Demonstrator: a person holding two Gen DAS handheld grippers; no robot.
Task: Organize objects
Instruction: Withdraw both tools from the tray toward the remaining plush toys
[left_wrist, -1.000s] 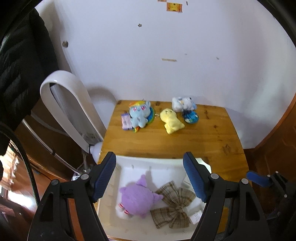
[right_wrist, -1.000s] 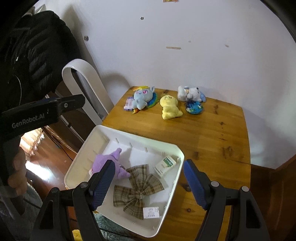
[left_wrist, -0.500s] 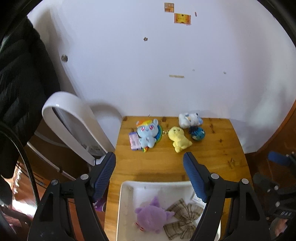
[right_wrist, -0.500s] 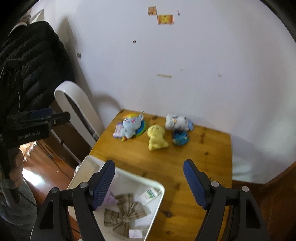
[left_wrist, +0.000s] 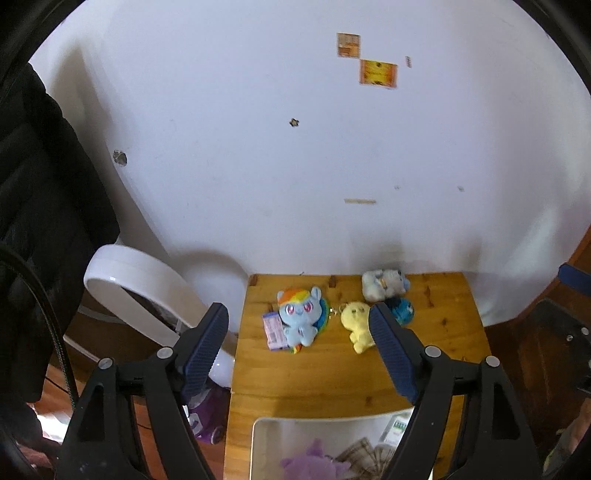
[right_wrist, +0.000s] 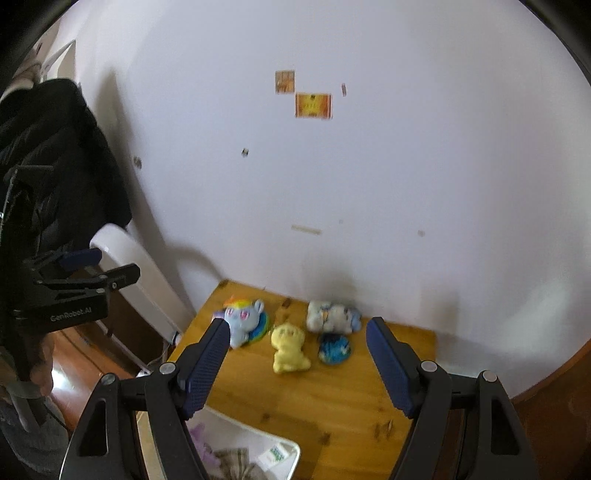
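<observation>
Both views look down on a wooden table (left_wrist: 314, 376). By the wall lie a blue pony plush (left_wrist: 301, 314) (right_wrist: 243, 321), a yellow plush (left_wrist: 356, 321) (right_wrist: 288, 349), a grey-white plush (left_wrist: 384, 284) (right_wrist: 332, 315), a blue round toy (left_wrist: 402, 310) (right_wrist: 334, 349) and a pink packet (left_wrist: 273, 330). Near the front edge a white tray (left_wrist: 258, 435) (right_wrist: 291, 458) holds a purple plush (left_wrist: 314, 465), a plaid bow (left_wrist: 365, 458) and a small box (left_wrist: 397, 430). My left gripper (left_wrist: 296, 314) and right gripper (right_wrist: 297, 325) hang open and empty, high above the table and behind the tray.
A white loop-shaped fan (left_wrist: 140, 280) stands left of the table against the white wall. A black jacket (left_wrist: 44, 184) hangs at the far left. A purple item (left_wrist: 207, 417) lies on the wood floor beside the table. A hand (right_wrist: 40, 369) holds the left gripper.
Both grippers rose and drew back from the tray. The tray slid to the bottom edge of both views, and far more of the wall shows. Both stayed open.
</observation>
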